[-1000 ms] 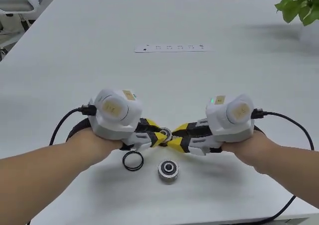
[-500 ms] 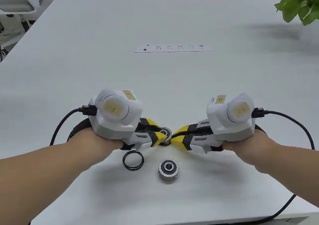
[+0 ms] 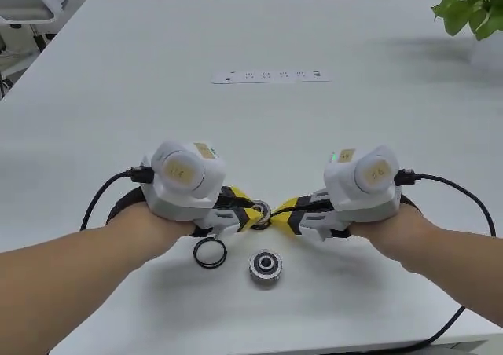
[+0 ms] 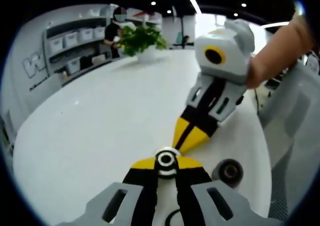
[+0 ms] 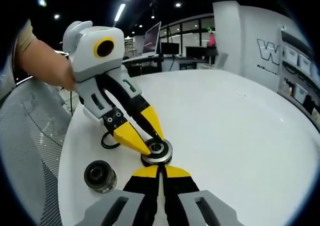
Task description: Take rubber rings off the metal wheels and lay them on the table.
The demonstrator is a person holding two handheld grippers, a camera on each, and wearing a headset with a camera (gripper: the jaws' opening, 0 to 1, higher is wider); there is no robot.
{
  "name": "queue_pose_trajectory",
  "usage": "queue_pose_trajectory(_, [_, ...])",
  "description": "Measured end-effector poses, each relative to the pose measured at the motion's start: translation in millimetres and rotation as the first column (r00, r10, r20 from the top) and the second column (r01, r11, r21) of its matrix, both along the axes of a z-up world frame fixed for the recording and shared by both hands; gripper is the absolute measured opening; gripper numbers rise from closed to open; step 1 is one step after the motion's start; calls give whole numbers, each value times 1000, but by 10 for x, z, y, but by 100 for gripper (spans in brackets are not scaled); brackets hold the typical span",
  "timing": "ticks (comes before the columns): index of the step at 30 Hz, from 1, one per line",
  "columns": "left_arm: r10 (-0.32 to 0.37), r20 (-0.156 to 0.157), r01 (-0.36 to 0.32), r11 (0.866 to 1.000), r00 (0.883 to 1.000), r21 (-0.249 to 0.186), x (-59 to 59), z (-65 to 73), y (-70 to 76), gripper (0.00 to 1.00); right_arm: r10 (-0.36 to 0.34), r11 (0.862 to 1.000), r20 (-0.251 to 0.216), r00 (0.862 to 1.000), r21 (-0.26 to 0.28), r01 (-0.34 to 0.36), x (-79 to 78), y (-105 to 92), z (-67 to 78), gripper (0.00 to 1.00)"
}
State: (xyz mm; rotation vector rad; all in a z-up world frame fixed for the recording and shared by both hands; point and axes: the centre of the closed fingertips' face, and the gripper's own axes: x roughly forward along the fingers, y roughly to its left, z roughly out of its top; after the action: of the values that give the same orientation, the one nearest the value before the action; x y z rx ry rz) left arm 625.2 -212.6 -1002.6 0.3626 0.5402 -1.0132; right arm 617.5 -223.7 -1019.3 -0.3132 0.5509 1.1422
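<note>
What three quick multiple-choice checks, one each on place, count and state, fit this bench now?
1. Where is the loose rubber ring? A on the table beside the free wheel; B in a tray; C on the floor.
2. How many metal wheels? A one; B two; C four.
3. The left gripper is: A wide open; B laid down; C shut on a wheel.
Answers: A, it lies flat beside the free wheel; B, the held wheel plus the free one; C, its jaws clamp the held wheel.
</note>
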Motion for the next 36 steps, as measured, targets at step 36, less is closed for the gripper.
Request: queue_pose_trajectory(36, [29,3,-29,999,1000,15,-1,-3,-1,12,-201,952,-271,941,172,253,66,-20,143,0])
